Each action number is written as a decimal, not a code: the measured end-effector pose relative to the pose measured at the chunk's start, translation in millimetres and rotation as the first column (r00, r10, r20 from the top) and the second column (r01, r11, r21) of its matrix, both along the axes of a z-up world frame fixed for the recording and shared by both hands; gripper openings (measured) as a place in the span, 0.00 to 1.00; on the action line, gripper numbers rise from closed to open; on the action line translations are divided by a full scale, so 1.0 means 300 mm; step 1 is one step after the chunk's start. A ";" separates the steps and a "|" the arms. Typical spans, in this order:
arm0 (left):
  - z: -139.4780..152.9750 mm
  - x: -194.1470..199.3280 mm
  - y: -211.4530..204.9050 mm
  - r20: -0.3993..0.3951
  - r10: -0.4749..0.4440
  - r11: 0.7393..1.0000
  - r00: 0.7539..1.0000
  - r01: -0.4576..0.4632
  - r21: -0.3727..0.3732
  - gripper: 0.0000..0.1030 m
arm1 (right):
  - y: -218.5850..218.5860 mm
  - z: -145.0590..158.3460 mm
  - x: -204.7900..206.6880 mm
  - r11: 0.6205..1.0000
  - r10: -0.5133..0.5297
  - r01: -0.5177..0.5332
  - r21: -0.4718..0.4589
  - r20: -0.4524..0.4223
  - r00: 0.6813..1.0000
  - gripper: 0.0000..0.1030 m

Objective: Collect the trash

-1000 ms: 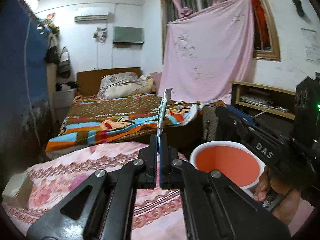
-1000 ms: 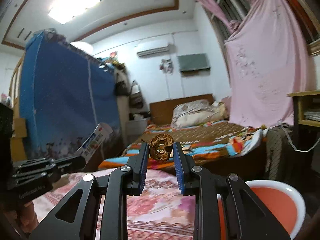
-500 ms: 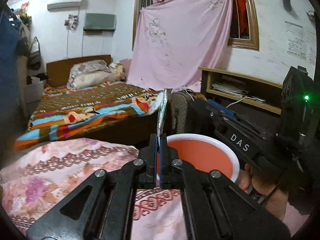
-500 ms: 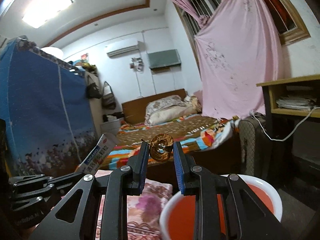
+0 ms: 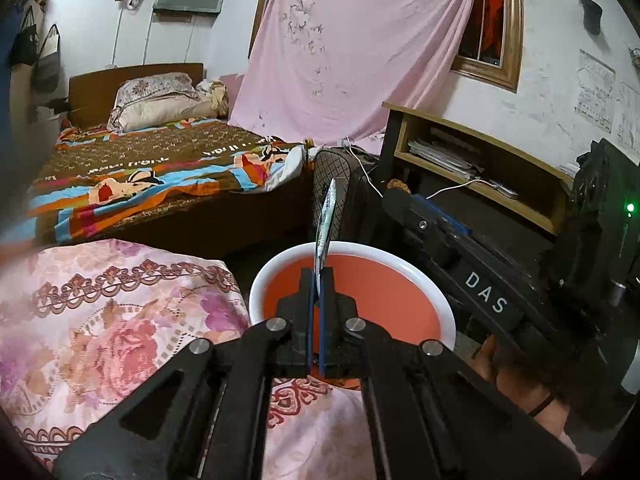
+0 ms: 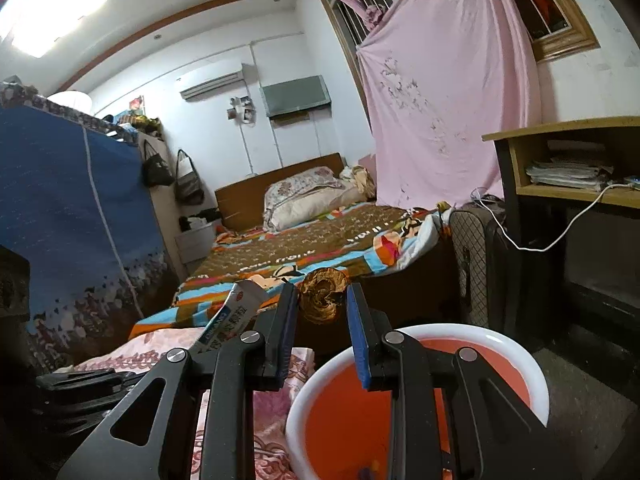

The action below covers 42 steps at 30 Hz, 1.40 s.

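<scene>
1. Both grippers have swung from above the floral bedspread [image 5: 120,320] to above the bin since a second ago.
2. Orange bin, white rim [image 5: 440,300]: stands on the floor beside the bedspread, mouth up to catch drops.
3. Left gripper [image 5: 319,276]: clamped on a flattened printed carton [image 5: 326,216], held edge-up over the bin's centre, likely for release.
4. Right gripper [image 6: 322,308]: jaws parted around a crumpled brown wrapper [image 6: 322,296]; contact uncertain, poised near the far rim.

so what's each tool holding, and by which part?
Left tool: flat carton, pinched at its lower end. Right tool: brown wad between the pads, apparently by its sides.
</scene>
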<state>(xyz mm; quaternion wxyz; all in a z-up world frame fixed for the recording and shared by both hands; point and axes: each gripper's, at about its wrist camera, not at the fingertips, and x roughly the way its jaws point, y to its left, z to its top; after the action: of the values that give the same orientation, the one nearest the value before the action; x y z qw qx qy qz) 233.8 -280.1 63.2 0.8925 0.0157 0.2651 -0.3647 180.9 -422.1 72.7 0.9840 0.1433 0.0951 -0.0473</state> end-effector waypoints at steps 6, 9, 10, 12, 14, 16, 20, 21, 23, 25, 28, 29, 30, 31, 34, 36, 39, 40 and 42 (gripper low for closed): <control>-0.039 0.034 -0.018 -0.054 0.004 1.000 0.999 -0.003 0.024 0.00 | -0.013 -0.009 0.005 1.000 -0.027 0.027 0.012 -0.023 0.999 0.30; -0.057 0.052 -0.005 -0.090 0.021 1.000 0.996 -0.020 0.010 0.00 | -0.014 -0.013 0.007 0.999 -0.029 0.030 0.013 -0.034 0.999 0.30; -0.058 0.054 -0.002 -0.094 0.026 1.000 0.995 -0.025 0.010 0.01 | -0.013 -0.013 0.007 0.999 -0.030 0.031 0.012 -0.036 0.999 0.30; -0.059 0.055 0.007 -0.093 0.041 0.999 0.995 -0.040 0.009 0.02 | -0.015 -0.014 0.008 0.999 -0.029 0.030 0.012 -0.036 0.999 0.30; -0.056 0.056 0.018 -0.089 0.053 0.999 0.995 -0.053 0.005 0.03 | -0.014 -0.014 0.008 0.999 -0.030 0.030 0.011 -0.036 0.999 0.31; -0.052 0.059 0.030 -0.088 0.066 0.998 0.994 -0.066 -0.001 0.04 | -0.014 -0.014 0.008 0.999 -0.030 0.030 0.010 -0.035 0.999 0.31; -0.043 0.058 0.055 -0.085 0.091 0.996 0.992 -0.092 -0.012 0.05 | -0.011 -0.013 0.010 1.000 -0.028 0.028 0.007 -0.037 0.999 0.31; -0.041 0.059 0.059 -0.083 0.096 0.995 0.992 -0.097 -0.013 0.05 | -0.010 -0.012 0.011 1.000 -0.027 0.027 0.006 -0.037 0.999 0.31; -0.037 0.056 0.073 -0.076 0.110 0.994 0.991 -0.111 -0.011 0.06 | -0.007 -0.012 0.012 1.000 -0.024 0.024 0.003 -0.038 0.999 0.32; -0.034 0.052 0.089 -0.067 0.125 0.992 0.990 -0.126 -0.010 0.07 | -0.002 -0.011 0.012 1.000 -0.021 0.021 0.001 -0.037 0.999 0.34; -0.027 0.051 0.116 -0.055 0.153 0.988 0.987 -0.154 -0.005 0.09 | 0.008 -0.007 0.011 1.000 -0.015 0.014 -0.006 -0.033 0.999 0.38; -0.024 0.050 0.124 -0.051 0.163 0.987 0.985 -0.163 -0.003 0.10 | 0.012 -0.006 0.011 1.000 -0.012 0.012 -0.009 -0.032 0.999 0.40; -0.022 0.048 0.137 -0.045 0.177 0.984 0.983 -0.177 -0.001 0.11 | 0.017 -0.004 0.009 1.000 -0.010 0.009 -0.013 -0.030 1.000 0.42; -0.021 0.045 0.148 -0.041 0.187 0.982 0.981 -0.188 0.000 0.12 | 0.020 -0.004 0.009 1.000 -0.009 0.008 -0.016 -0.028 1.000 0.44; -0.013 0.032 0.190 -0.029 0.219 0.976 0.975 -0.219 -0.003 0.15 | 0.036 0.002 0.004 1.000 -0.008 0.007 -0.030 -0.025 1.000 0.47; -0.007 0.019 0.220 -0.019 0.242 0.970 0.970 -0.242 -0.003 0.20 | 0.045 0.004 -0.002 0.999 -0.011 0.010 -0.038 -0.024 1.000 0.50; 0.002 -0.008 0.265 0.002 0.273 0.962 0.962 -0.273 -0.012 0.27 | 0.057 0.007 -0.012 0.999 -0.014 0.013 -0.045 -0.020 1.000 0.62; 0.004 -0.015 0.276 0.006 0.283 0.959 0.959 -0.283 -0.014 0.31 | 0.061 0.010 -0.017 0.999 -0.015 0.014 -0.049 -0.016 1.000 0.67; 0.008 -0.028 0.305 0.014 0.308 0.951 0.951 -0.307 -0.023 0.38 | 0.077 0.017 -0.032 0.998 -0.014 0.014 -0.061 0.000 1.000 0.70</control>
<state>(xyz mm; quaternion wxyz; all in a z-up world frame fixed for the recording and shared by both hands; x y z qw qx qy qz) 225.4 -188.5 65.7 0.9407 -0.0318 0.2529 -0.2239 171.2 -399.0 77.8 0.9875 0.1139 0.0929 -0.0572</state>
